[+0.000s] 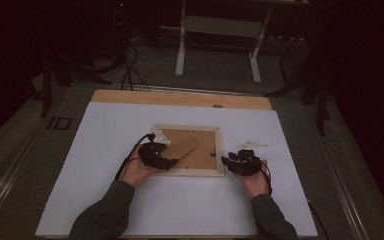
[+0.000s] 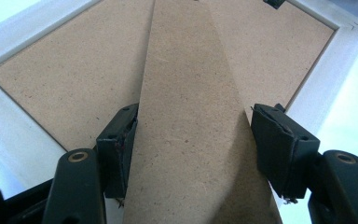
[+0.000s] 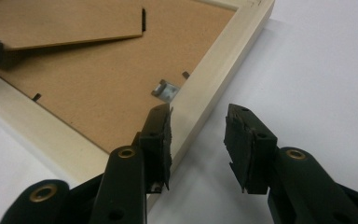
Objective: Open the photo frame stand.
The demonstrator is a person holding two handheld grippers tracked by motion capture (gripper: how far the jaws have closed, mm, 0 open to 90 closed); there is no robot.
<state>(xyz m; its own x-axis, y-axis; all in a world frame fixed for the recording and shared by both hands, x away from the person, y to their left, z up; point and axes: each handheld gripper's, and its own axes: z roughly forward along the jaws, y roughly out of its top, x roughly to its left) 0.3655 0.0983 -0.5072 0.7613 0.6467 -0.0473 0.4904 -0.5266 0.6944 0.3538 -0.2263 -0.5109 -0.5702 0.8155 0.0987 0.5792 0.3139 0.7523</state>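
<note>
Left gripper (image 1: 172, 162) at the frame's (image 1: 189, 171) near-left corner, jaws set either side of the stand (image 2: 191, 140), the cardboard easel leg on the back. From the left gripper view the pads sit at the leg's two edges; looks like a pinch, leg lifted slightly off the backing (image 2: 74, 88).

Right gripper (image 1: 226, 161) at the frame's near-right corner, jaws spread, holding nothing. In the right gripper view one jaw sits over the frame's rail (image 3: 214, 88), the other over bare table (image 3: 317, 60). My read: it's about to straddle the rail and steady it.

Frame lies face down, middle of the white table (image 1: 105, 150), a bit toward the far edge.

Progress, as judged: early. Leg grabbed, not yet swung out or folded flat, can't tell which is intended. Backing is seated in the frame. One metal tab (image 3: 165, 89) at the right rail is visible in the right gripper view; can't tell if it's turned clear.

Contents: the frame holds the backing board with the leg hinged on it. Whatever is under the board is hidden.

Far edge: a bare wooden strip (image 1: 180, 97) beyond the white surface.
</note>
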